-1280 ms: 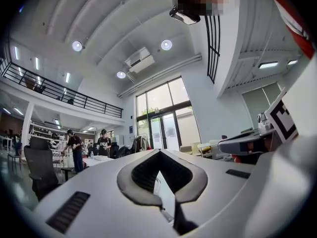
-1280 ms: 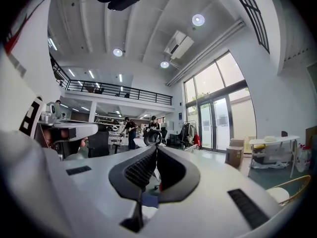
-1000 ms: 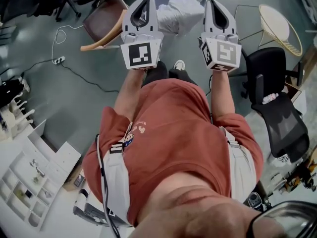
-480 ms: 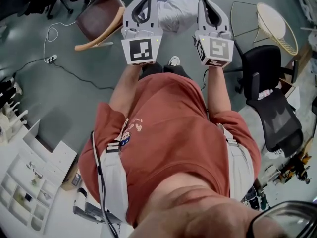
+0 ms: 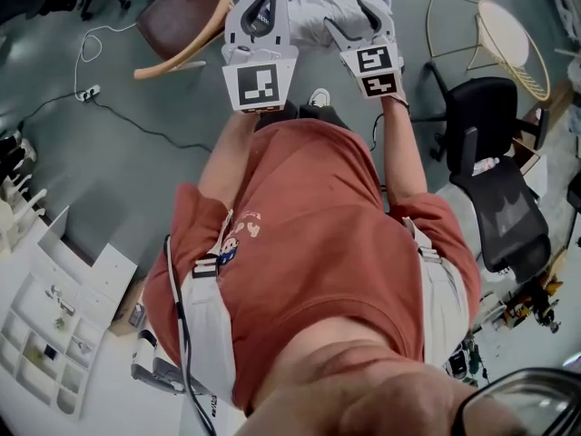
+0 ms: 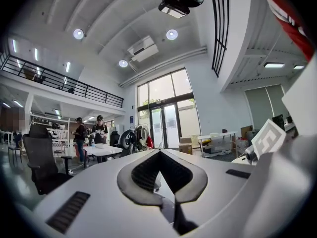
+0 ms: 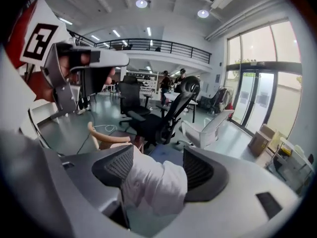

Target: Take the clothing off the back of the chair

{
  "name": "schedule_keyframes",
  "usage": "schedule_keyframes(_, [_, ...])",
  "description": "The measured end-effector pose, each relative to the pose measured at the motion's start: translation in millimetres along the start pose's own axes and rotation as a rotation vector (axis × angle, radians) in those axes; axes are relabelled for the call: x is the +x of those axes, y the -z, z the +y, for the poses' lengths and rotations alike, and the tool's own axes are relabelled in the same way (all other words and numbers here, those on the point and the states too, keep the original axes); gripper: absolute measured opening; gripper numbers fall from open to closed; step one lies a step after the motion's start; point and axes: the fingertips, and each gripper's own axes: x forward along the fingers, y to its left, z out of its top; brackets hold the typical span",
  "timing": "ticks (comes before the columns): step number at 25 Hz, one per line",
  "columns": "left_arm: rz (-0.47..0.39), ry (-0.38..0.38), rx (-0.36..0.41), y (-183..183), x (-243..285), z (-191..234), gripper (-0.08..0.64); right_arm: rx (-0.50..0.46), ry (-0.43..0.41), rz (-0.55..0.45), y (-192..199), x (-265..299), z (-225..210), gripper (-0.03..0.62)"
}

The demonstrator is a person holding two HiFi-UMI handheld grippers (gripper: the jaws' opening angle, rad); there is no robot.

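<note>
The white clothing sits bunched right in the mouth of the right gripper. Its folds fill the gap between the 2 jaws, and a strip of blue shows just past it. The jaws are opening. The ribbed left pad lies against the cloth, while the right pad stands a little clear of it, so nothing is pinched. From the head view the same garment lies heaped at the far end of both tools, with the right one's nose over its right side and the left gripper just beside its left edge.

That left tool has its jaws pressed together, tips meeting, with nothing in between. It looks out level across the hall, not at the cloth.

The person in the red shirt has both forearms stretched straight ahead, side by side. The right wrist is tipped downward, so that tool's marker cube shows 2 faces. The left cube faces squarely up.

A wooden-armed chair stands off to the left of the garment, and a black office chair stands well to the right.
</note>
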Motion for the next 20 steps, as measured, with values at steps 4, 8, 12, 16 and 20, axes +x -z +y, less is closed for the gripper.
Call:
schedule_keyframes(4, [0.015, -0.01, -0.016, 9.3, -0.5, 5.1, 0.012, -0.15, -0.091, 0.136, 30.6, 20.8, 17.1, 0.337])
schedule_keyframes(8, [-0.058, -0.031, -0.026, 10.7, -1.1, 10.6, 0.012, -0.306, -0.141, 0.293, 60.1, 37.7, 23.5, 0.365])
schedule_keyframes(12, [-0.054, -0.039, -0.035, 15.5, -10.4, 16.2, 0.012, -0.46, -0.149, 0.434, 81.0, 50.4, 28.8, 0.374])
schedule_keyframes(16, [-0.043, -0.039, -0.038, 20.4, -7.6, 16.4, 0.012, -0.583, -0.141, 0.54, 102.9, 68.7, 25.3, 0.377])
schedule_keyframes(20, [-0.041, -0.04, -0.043, 21.9, -7.3, 18.7, 0.012, -0.691, -0.062, 0.583, 106.2, 77.9, 15.3, 0.376])
